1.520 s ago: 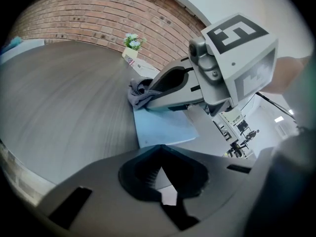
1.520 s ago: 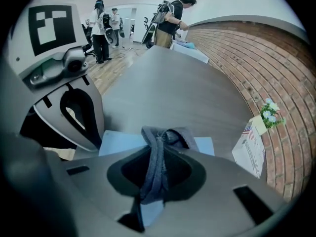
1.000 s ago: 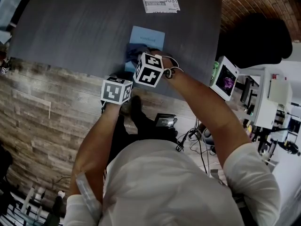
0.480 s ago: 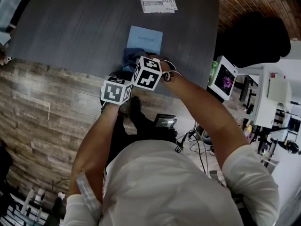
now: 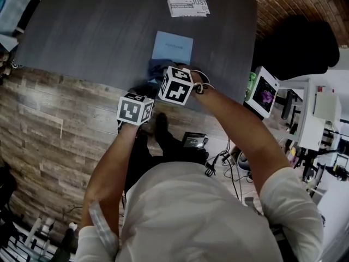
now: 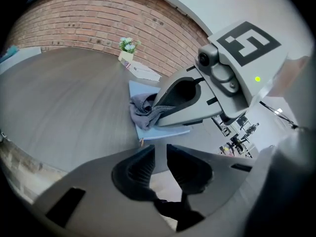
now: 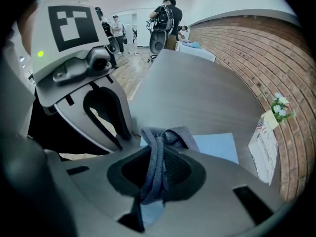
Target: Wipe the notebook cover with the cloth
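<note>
Barely any shift: right tool (image 7: pixel 154 154) stays clamped on cloth (image 7: pixel 168 135) at notebook (image 5: pixel 173 45) edge, wipe stalled; left tool (image 6: pixel 160 158) slightly apart, empty.

The cloth (image 7: pixel 165 135) is soft fabric, the notebook cover (image 5: pixel 173 47) matt paper.

The person wears a white short-sleeved shirt (image 5: pixel 185 217), dark trousers (image 5: pixel 143 157) and a dark shoe (image 5: pixel 161 126). A thin pale cord (image 5: pixel 200 84) loops at the right wrist. The left gripper (image 6: pixel 160 169) and the right gripper (image 7: pixel 155 174) are built alike. Each has a smooth pale grey plastic shell, jaws lined with black ribbed pads (image 6: pixel 134 169), and a dark rectangular slot (image 6: pixel 64 206) cut into the shell on either side. Each carries a white cube (image 5: pixel 134 108) printed with black square markers. Below the cube sit a small round lens housing (image 6: pixel 203 59) and a lit green lamp (image 6: pixel 257 79).
</note>
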`<action>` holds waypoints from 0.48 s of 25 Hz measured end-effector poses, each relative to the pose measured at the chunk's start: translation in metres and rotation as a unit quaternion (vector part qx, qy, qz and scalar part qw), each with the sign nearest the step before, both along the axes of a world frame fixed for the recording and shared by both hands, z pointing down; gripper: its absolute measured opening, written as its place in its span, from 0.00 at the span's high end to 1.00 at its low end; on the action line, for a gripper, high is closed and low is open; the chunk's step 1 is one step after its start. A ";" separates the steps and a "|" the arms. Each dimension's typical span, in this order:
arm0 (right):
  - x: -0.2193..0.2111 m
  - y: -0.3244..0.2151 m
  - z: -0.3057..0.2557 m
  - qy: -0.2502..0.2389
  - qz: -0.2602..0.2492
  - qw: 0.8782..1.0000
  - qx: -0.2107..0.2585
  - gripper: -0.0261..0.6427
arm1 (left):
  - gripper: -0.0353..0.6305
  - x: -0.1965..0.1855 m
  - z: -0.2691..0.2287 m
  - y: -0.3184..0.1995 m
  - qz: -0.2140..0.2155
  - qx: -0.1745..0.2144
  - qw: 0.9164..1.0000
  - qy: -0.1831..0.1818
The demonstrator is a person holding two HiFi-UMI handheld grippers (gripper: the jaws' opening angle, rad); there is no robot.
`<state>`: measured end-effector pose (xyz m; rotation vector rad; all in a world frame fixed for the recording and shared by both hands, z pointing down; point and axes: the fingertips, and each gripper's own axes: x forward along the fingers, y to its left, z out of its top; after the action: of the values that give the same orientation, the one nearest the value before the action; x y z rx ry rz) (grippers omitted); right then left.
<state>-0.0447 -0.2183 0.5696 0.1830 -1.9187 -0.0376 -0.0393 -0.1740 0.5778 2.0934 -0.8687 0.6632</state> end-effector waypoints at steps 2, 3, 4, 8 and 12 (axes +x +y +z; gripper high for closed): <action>-0.001 0.005 0.000 0.003 -0.004 1.000 -0.003 0.86 | 0.82 -0.006 -0.001 0.003 -0.006 0.000 1.000 0.002; -0.001 0.007 0.000 0.004 -0.006 1.000 -0.005 0.86 | 0.82 -0.008 -0.001 0.004 -0.009 0.000 1.000 0.005; -0.001 0.009 0.000 0.005 -0.007 1.000 -0.007 0.86 | 0.82 -0.009 -0.002 0.005 -0.013 0.000 1.000 0.008; -0.001 0.017 0.001 0.007 -0.010 1.000 -0.011 0.86 | 0.83 -0.012 -0.004 0.011 -0.021 0.000 1.000 0.017; -0.002 0.021 0.000 0.009 -0.006 1.000 -0.015 0.86 | 0.83 -0.016 -0.005 0.018 -0.020 -0.005 0.999 0.024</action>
<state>-0.0466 -0.1970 0.5697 0.1502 -1.9005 -0.0183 -0.0549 -0.1561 0.5725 2.0697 -0.8758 0.5918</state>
